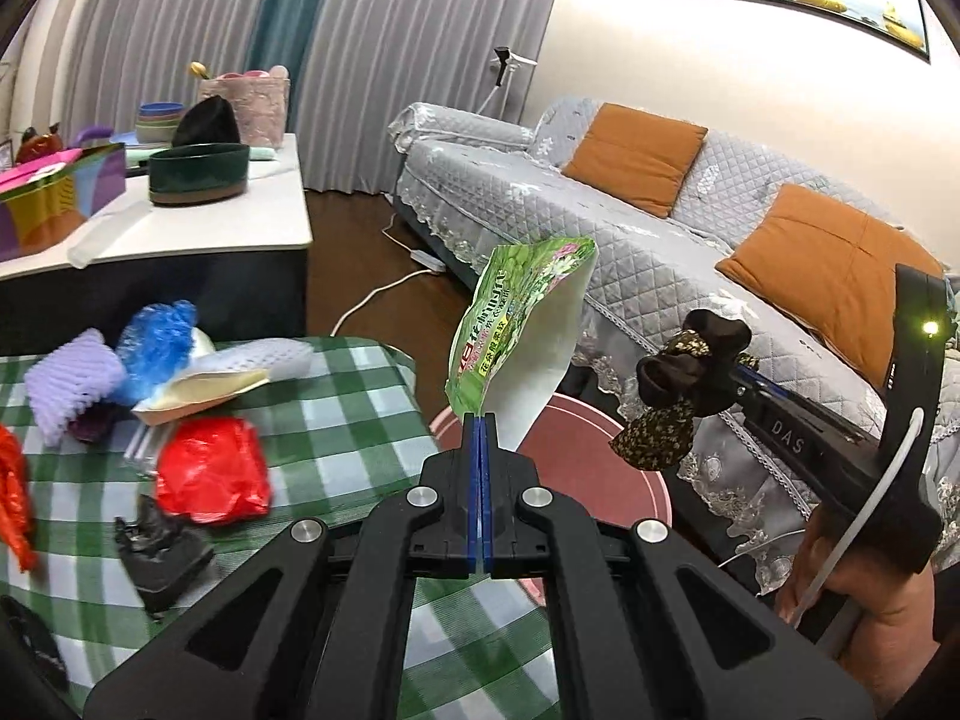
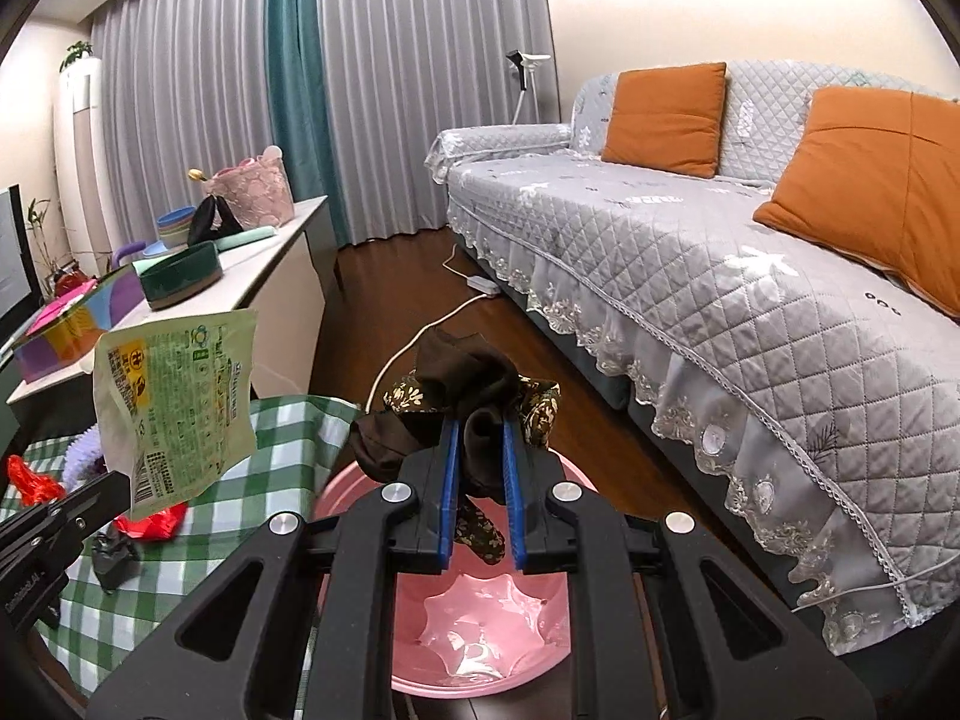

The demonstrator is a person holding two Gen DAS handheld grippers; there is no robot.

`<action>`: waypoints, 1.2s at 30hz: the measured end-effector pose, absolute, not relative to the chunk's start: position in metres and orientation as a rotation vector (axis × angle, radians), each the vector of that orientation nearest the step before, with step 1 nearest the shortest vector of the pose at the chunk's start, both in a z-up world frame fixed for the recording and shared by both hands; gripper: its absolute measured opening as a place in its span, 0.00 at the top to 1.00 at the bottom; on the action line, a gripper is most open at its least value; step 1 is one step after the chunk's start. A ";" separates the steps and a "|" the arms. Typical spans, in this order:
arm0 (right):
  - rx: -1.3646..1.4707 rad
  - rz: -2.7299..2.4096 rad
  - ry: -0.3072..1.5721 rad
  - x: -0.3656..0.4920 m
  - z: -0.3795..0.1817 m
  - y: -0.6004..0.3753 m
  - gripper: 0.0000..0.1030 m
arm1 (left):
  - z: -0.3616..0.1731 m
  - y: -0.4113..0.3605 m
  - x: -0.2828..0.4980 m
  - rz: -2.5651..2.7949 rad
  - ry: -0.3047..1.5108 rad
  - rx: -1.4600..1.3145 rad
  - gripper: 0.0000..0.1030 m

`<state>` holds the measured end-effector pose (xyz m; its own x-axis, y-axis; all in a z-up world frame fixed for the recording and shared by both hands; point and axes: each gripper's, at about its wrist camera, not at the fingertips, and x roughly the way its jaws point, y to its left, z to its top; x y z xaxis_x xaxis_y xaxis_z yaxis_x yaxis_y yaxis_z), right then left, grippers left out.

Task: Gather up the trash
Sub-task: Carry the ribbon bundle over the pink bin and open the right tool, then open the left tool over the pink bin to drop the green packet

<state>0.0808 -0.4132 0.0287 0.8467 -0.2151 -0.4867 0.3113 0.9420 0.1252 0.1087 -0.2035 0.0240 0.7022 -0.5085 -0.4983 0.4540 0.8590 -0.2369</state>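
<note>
My left gripper [image 1: 480, 417] is shut on the bottom edge of a green and white snack pouch [image 1: 521, 324], held upright over the rim of a pink basin [image 1: 606, 468]. The same pouch [image 2: 174, 402] shows at the left of the right wrist view. My right gripper [image 2: 482, 426] is shut on a bunched dark brown floral cloth [image 2: 462, 396], right above the pink basin [image 2: 480, 630] on the floor. From the left wrist view, that cloth [image 1: 678, 390] hangs at the tip of the right gripper, beside the pouch.
A green checked table [image 1: 336, 420] carries a red bag [image 1: 213, 468], purple foam net [image 1: 72, 384], blue bag [image 1: 156, 342], black scrap [image 1: 159, 552] and paper. A grey sofa [image 2: 720, 276] with orange cushions stands right. A white cabinet [image 1: 180, 222] holds bowls and boxes.
</note>
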 end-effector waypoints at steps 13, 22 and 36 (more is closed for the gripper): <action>0.223 -0.309 0.513 0.088 0.009 -0.425 0.86 | 0.010 -0.229 0.121 -0.582 0.607 -0.078 1.00; 0.223 -0.314 0.526 0.089 0.005 -0.431 0.85 | 0.008 -0.242 0.127 -0.607 0.617 -0.074 1.00; 0.239 -0.352 0.506 0.084 0.010 -0.437 0.34 | 0.013 -0.233 0.130 -0.577 0.617 -0.107 0.75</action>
